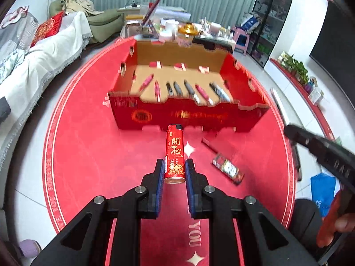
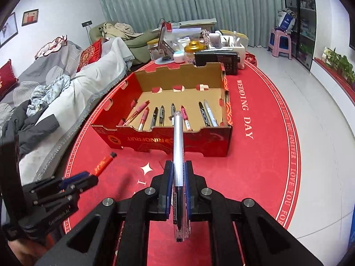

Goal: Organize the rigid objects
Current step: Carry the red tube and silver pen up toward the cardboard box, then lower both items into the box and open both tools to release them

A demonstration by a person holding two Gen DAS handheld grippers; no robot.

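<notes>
The left gripper [image 1: 174,166] is clamped on a red lighter [image 1: 174,153] above the mat [image 1: 88,155]. Ahead stands the box [image 2: 155,137] with pens [image 2: 170,115] lined up inside. The right gripper [image 2: 178,170] pinches a silver pen [image 2: 178,146] pointing toward the box.

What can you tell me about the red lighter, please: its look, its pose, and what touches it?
The lighter is a slim red body, plastic by its look, with gold and white characters and a black top. The left gripper is shut on its lower half, one blue pad on each side. It points forward along the fingers toward the red box, its black top farthest from the gripper. Only the pads touch it.
</notes>
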